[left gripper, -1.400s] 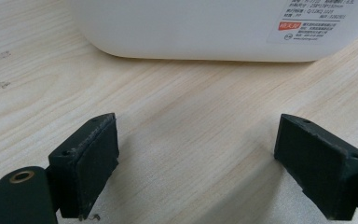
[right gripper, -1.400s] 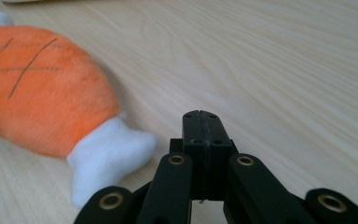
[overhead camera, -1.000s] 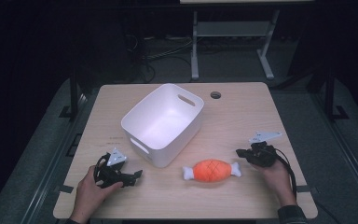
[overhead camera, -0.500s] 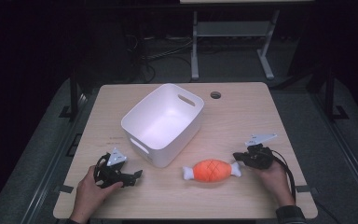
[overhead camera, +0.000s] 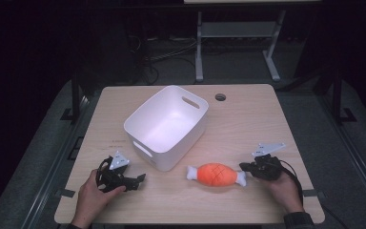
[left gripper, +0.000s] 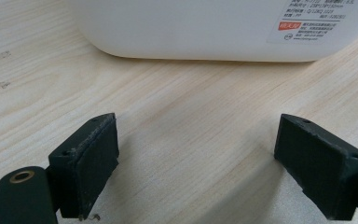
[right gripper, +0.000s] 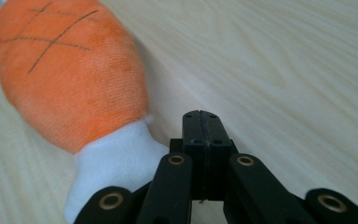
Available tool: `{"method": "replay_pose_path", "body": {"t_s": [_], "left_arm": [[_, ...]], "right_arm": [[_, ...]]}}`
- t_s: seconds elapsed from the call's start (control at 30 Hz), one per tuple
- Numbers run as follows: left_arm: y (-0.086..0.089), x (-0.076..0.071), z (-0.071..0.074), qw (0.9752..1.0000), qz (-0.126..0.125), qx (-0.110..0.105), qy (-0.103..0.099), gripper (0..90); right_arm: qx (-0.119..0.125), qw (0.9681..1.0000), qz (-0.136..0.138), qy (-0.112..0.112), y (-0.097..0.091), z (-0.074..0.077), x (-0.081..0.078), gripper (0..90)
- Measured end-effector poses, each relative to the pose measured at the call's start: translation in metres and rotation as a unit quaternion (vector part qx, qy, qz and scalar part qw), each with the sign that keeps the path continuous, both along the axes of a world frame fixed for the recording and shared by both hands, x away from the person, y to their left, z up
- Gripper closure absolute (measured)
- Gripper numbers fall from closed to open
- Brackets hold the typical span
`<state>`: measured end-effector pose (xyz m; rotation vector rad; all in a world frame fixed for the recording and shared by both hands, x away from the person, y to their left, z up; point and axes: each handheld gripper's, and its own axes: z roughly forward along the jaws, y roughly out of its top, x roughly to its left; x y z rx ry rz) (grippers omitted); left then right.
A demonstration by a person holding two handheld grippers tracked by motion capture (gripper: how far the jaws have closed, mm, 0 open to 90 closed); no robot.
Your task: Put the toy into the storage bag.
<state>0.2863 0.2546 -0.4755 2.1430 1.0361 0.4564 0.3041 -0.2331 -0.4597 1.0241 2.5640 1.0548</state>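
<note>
right hand-held gripper (overhead camera: 246, 168) pressed together, nothing in it, beside plush drumstick (overhead camera: 215, 174) at its 3 o'clock | left hand-held gripper (overhead camera: 140, 178) spread wide, bare tabletop (overhead camera: 248, 119) between

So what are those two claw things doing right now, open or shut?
Left gripper: open, nothing between its jaws.
Right gripper: shut, empty, beside the orange plush toy.

White storage bin (left gripper: 191, 28) carries a sticker label (left gripper: 310, 21) on its outer wall, seen in the left gripper view. Red block on the label holds white characters, too small to read. Grey print lines above it: one looks like "PP", the rest is blurred digits and characters, not legible. Faint small print on the bench (overhead camera: 118, 141) beside the bin in the high view, unreadable.
</note>
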Motion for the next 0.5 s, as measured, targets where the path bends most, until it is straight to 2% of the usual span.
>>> {"method": "replay_pose_path", "body": {"t_s": [0.07, 0.5], "left_arm": [[0.0, 0.0, 0.0, 1.0, 0.0, 0.0, 0.0, 12.7], [0.0, 0.0, 0.0, 1.0, 0.0, 0.0, 0.0, 12.7]], "right_arm": [[-0.003, 1.0, 0.002, 0.005, 0.002, 0.0, -0.007, 89.5], [-0.007, 0.9999, 0.011, 0.007, 0.003, 0.003, -0.033, 89.6]]}}
